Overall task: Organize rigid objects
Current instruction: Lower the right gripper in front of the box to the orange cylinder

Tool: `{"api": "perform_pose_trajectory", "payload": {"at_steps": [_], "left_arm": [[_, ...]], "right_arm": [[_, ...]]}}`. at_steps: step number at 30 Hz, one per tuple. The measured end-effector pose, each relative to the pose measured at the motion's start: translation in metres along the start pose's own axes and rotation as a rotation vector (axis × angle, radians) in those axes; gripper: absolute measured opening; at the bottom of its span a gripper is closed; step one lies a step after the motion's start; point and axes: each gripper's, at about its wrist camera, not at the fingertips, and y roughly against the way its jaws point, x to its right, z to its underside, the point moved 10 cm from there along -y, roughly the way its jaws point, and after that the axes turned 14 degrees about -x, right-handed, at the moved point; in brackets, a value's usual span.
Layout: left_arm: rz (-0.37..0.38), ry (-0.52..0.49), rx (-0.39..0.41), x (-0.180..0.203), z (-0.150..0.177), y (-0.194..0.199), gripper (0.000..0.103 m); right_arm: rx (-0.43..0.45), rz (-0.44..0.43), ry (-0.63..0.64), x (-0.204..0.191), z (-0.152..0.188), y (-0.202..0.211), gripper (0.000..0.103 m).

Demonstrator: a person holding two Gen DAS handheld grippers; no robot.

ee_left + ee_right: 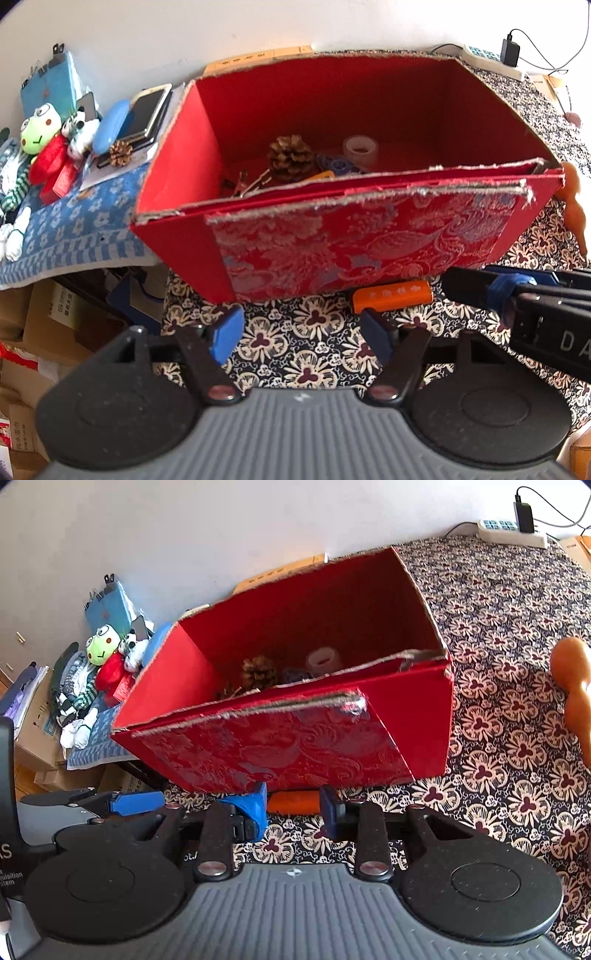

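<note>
A red open box stands on the patterned cloth. Inside lie a pine cone, a tape roll and small metal bits. A small orange case lies on the cloth against the box's front. My left gripper is open and empty, low in front of the box. My right gripper has its blue pads on either side of the orange case; I cannot tell if they press it. It also shows at the right of the left wrist view.
An orange gourd lies right of the box. Left of the box, on a blue towel, are plush toys, a second pine cone, a phone and a blue case. A power strip sits at the back right.
</note>
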Motion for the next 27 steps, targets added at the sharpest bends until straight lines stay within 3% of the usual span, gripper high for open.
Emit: {"api": "perform_pose_trajectory", "payload": {"at_steps": [11, 16, 27], "left_arm": [[0.022, -0.049, -0.048, 0.002, 0.024, -0.035, 0.073], [0.071, -0.057, -0.076, 0.001, 0.041, -0.052, 0.073], [0.124, -0.057, -0.026, -0.005, 0.035, -0.048, 0.073]], "right_arm": [[-0.08, 0.006, -0.047, 0.024, 0.009, -0.026, 0.014], [-0.089, -0.021, -0.085, 0.032, -0.001, -0.035, 0.014], [-0.143, -0.046, -0.066, 0.022, -0.012, -0.063, 0.014]]}}
